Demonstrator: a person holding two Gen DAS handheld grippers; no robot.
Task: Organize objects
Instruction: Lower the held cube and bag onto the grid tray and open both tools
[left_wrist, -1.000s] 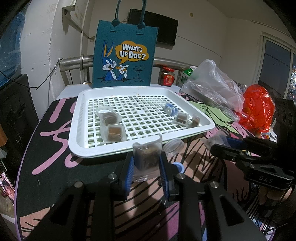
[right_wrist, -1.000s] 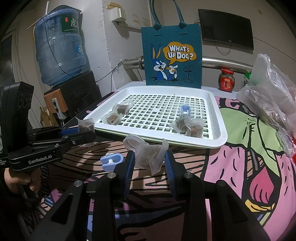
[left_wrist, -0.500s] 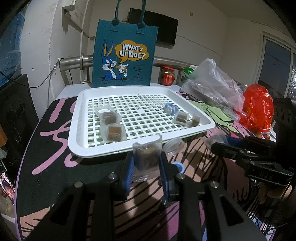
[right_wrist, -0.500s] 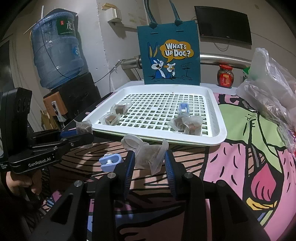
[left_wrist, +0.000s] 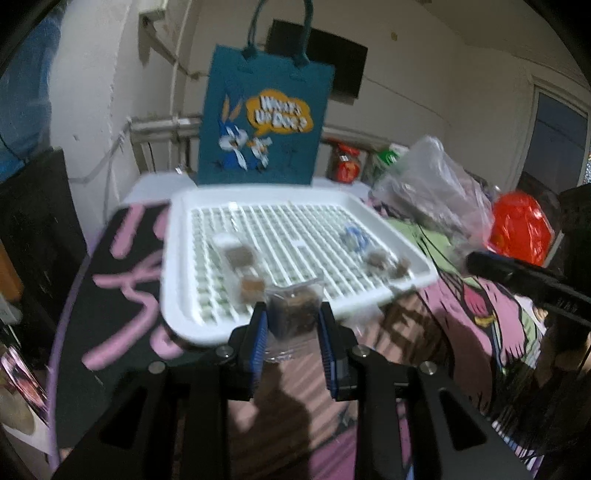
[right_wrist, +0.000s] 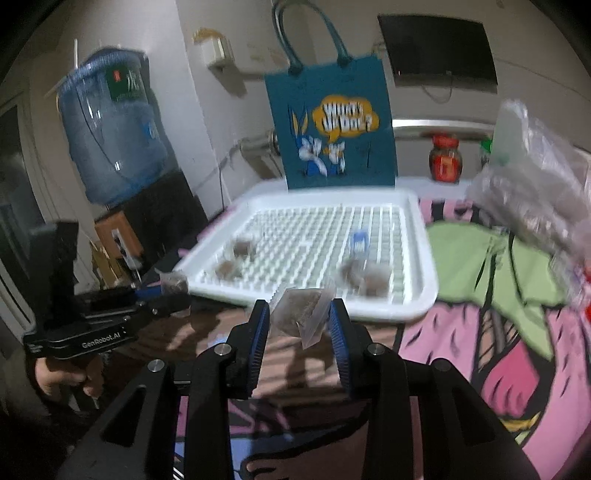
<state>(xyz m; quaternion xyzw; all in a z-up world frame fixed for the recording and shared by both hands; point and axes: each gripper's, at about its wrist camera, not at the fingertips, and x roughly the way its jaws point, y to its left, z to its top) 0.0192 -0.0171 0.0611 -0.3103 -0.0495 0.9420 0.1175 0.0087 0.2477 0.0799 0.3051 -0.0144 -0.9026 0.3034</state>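
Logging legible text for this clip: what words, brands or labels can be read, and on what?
"GenRobot.AI": side of the left gripper, seen from the right wrist.
"WHAT'S UP DOC?": yellow bubble on the teal tote bag, blurred but legible.
Green label on the water jug: too blurred.
Red jar label: unreadable.

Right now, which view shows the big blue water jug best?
The right wrist view: the big blue water jug stands whole at upper left, green label visible, on a dark dispenser. The left wrist view catches only a blurred blue sliver of it at the left edge.
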